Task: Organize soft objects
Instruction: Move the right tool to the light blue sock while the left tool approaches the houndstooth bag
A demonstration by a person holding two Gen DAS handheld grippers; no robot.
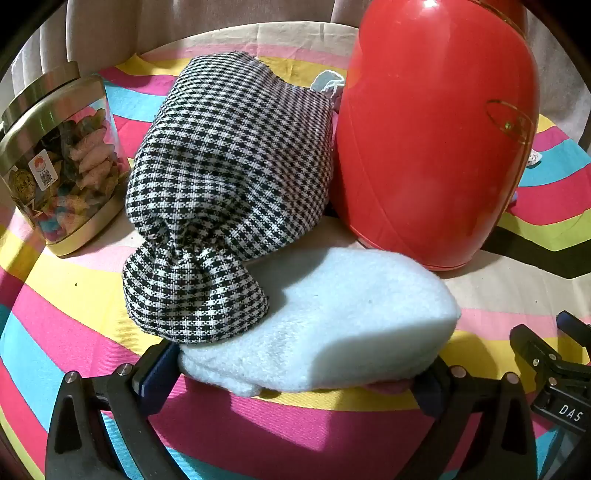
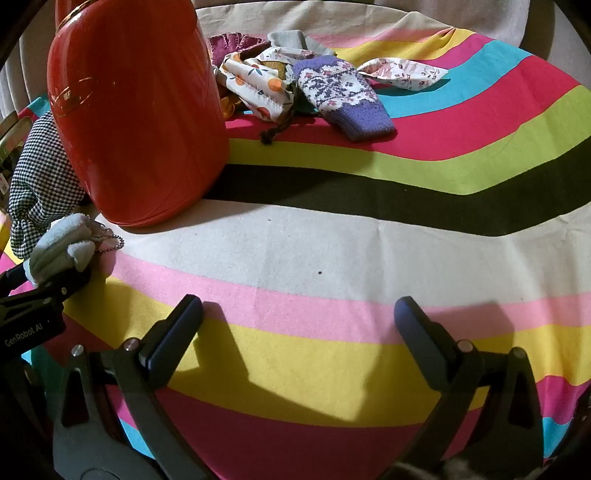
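Left hand-held gripper (image 1: pixel 295 373) spread wide around pale-blue fleece pouch (image 1: pixel 332 317) beside tall red glossy canister (image 1: pixel 436 129); right hand-held gripper (image 2: pixel 299 332) gapes empty.

Loud striped tablecloth (image 2: pixel 332 236) over the table, pale curtain (image 1: pixel 110 33) hanging at the far side (harsh light, hard shadows).

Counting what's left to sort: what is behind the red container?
Behind the red container lie floral cloth pouches, a purple knitted sock, grey and maroon fabric. The container hides part of the pile.
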